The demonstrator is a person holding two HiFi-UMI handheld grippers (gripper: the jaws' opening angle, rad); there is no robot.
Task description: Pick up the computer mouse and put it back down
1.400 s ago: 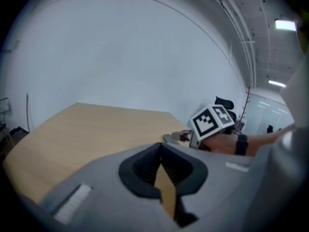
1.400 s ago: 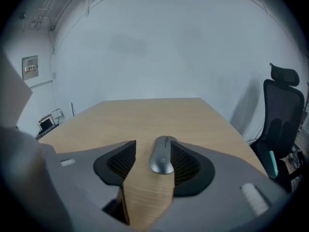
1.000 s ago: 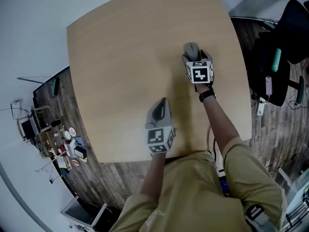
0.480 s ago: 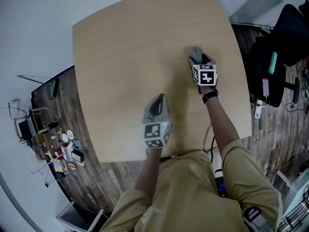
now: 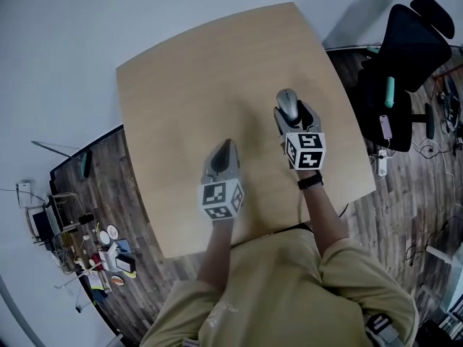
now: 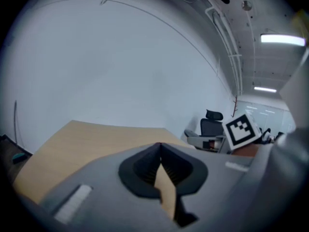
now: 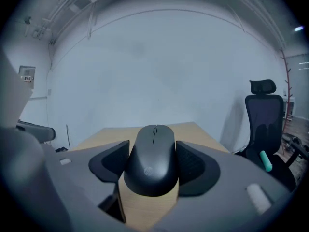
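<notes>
Mouse (image 7: pixel 153 156): pinched by its sides in my right gripper (image 5: pixel 291 116), seemingly lifted clear of the table (image 5: pixel 181 85).
Right jaws: just closed in, both pads pressing the mouse.
Left gripper (image 6: pixel 160 149): jaws meeting at the tips, empty, above the table.

Dark grey computer mouse (image 7: pixel 153 161), smooth rounded shell, small logo on the near hump, scroll-wheel slit toward the far end. Top side up, long axis running near to far, clamped by both flanks between the right gripper's (image 5: pixel 289 116) jaws. Held clear above the right half of the wooden table (image 5: pixel 181 100).
</notes>
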